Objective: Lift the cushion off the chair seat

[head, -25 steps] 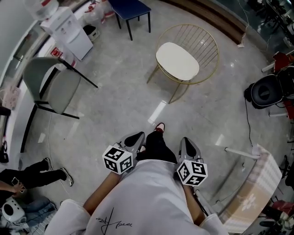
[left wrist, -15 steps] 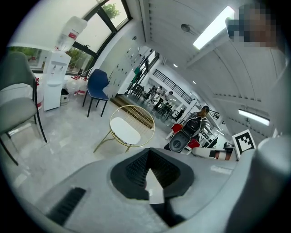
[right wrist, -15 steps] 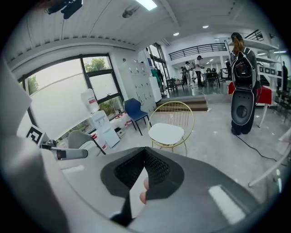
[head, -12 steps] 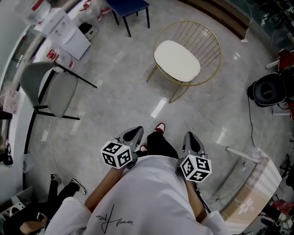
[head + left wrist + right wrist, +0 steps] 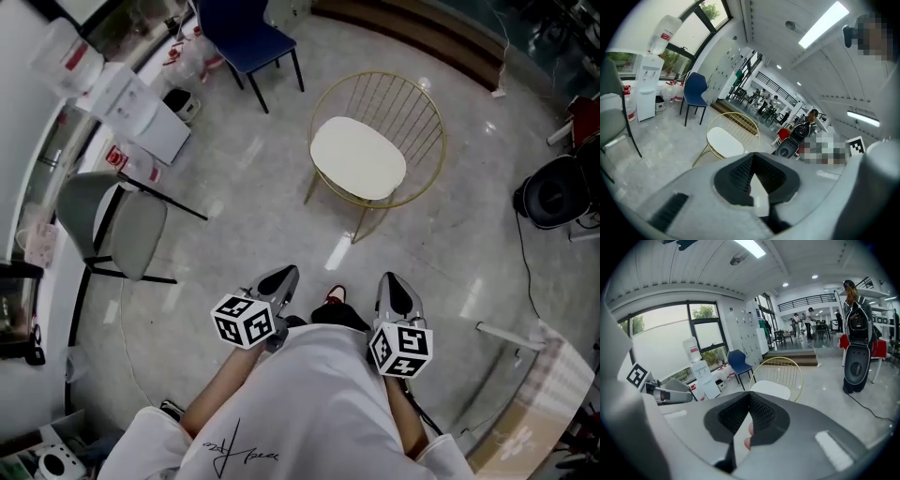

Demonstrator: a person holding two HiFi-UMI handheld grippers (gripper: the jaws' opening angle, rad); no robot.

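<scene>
Head view: I'm on the approach, left gripper (image 5: 280,277) and right gripper (image 5: 390,282) both pinched tight on nothing, with the pale, smooth, rounded cushion (image 5: 358,157) well ahead of the fingertips in the gold wire chair (image 5: 429,98). Left gripper view: jaws together, cushion beyond the tips and off to their left. Right gripper view: jaws together too, cushion straight beyond the tips, so next I'd say close in and spread the jaws over its soft-looking edge.

The pale floor (image 5: 262,187) bears a gold wire chair (image 5: 412,112) ahead of the right gripper (image 5: 393,287), and a grey chair (image 5: 131,234) left of the left gripper (image 5: 280,277).
</scene>
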